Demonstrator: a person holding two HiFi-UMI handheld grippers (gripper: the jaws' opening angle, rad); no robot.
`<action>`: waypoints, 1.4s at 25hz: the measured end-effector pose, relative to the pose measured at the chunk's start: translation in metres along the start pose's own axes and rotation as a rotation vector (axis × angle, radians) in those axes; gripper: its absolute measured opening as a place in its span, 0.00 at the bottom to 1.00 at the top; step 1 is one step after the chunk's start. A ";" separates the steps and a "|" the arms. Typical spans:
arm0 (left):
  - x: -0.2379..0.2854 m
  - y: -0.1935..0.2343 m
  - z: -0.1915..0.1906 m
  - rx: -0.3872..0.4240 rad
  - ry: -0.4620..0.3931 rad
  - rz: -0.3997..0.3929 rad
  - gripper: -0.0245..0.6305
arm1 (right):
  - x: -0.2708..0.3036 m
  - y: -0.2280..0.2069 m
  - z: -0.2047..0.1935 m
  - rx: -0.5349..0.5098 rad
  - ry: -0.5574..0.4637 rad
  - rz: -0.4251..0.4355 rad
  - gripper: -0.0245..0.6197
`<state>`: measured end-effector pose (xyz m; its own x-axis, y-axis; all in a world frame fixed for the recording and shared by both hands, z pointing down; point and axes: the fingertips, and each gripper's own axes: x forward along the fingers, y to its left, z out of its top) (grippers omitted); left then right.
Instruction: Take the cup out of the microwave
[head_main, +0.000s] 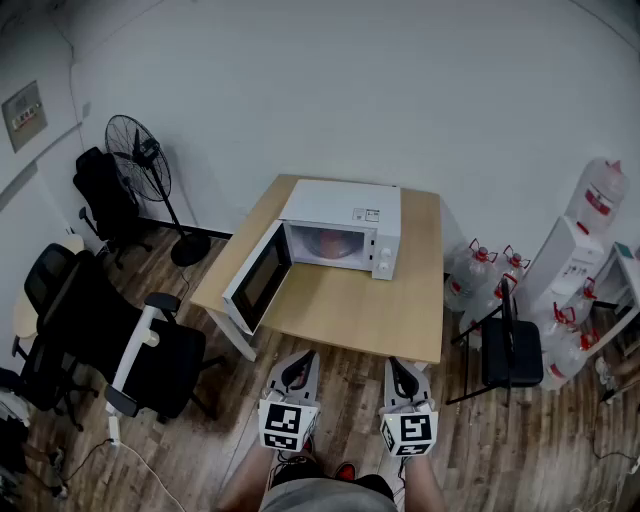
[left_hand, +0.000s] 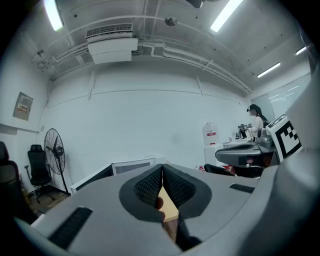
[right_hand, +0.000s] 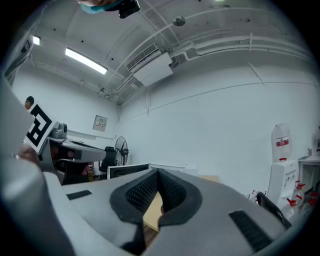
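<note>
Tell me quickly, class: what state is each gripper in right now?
Grey two-jaw left gripper: closed, holding nothing.
Grey two-jaw right gripper: closed, holding nothing.

We look steeply down on the desk (head_main: 340, 310) at twelve o'clock; both gripper views face its microwave (head_main: 340, 225), nearly level.

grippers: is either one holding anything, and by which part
Nothing is held. The left gripper and the right gripper are both shut and empty, short of the table.
</note>
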<state>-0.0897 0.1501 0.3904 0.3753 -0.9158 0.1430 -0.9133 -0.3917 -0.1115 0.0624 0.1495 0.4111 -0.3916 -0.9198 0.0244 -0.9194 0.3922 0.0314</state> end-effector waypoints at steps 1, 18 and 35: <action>0.001 0.000 0.000 0.001 0.000 0.000 0.07 | 0.000 -0.001 0.001 0.008 -0.001 -0.001 0.06; 0.032 0.019 -0.001 -0.001 0.005 0.034 0.07 | 0.037 -0.007 0.000 0.028 -0.007 0.045 0.07; 0.178 0.140 -0.007 -0.024 0.040 -0.003 0.07 | 0.216 -0.028 -0.004 0.019 0.032 0.010 0.07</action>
<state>-0.1515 -0.0675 0.4070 0.3721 -0.9100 0.1827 -0.9159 -0.3920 -0.0869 0.0039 -0.0604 0.4195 -0.3991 -0.9151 0.0567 -0.9163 0.4004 0.0118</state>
